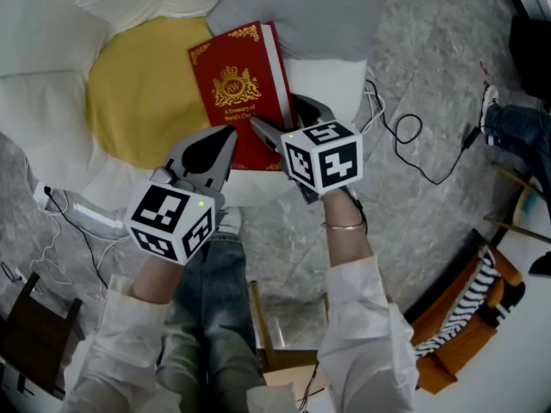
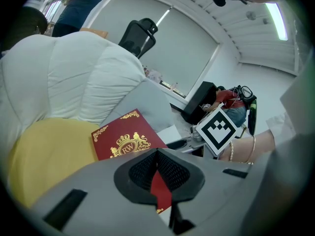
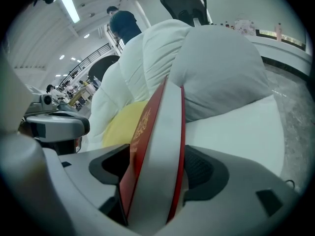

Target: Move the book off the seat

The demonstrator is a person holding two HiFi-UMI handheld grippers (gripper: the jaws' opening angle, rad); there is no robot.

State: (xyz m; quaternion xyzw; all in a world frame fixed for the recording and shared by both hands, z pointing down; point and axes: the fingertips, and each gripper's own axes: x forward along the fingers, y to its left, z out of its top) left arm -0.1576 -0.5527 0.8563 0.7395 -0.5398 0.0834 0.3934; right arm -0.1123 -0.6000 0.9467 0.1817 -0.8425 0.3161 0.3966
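Observation:
A red book point(image 1: 245, 93) with a gold crest lies face up on a white seat point(image 1: 331, 84), partly over a yellow cushion point(image 1: 138, 93). My right gripper point(image 1: 280, 120) is shut on the book's near right edge. In the right gripper view the book point(image 3: 157, 132) stands edge-on between the jaws of the right gripper point(image 3: 155, 181), its pages showing. My left gripper point(image 1: 227, 138) hovers over the book's near left corner with its jaws together. In the left gripper view the book point(image 2: 123, 139) shows beyond the left gripper point(image 2: 157, 156), and a sliver of red shows through the slit.
White pillows point(image 1: 52, 50) and a grey cushion point(image 1: 301, 7) ring the seat. Cables point(image 1: 413, 136) and a white power strip point(image 1: 86, 213) lie on the marbled floor. A dark wooden chair point(image 1: 34, 334) stands at the lower left, an orange striped seat point(image 1: 465, 317) at the lower right.

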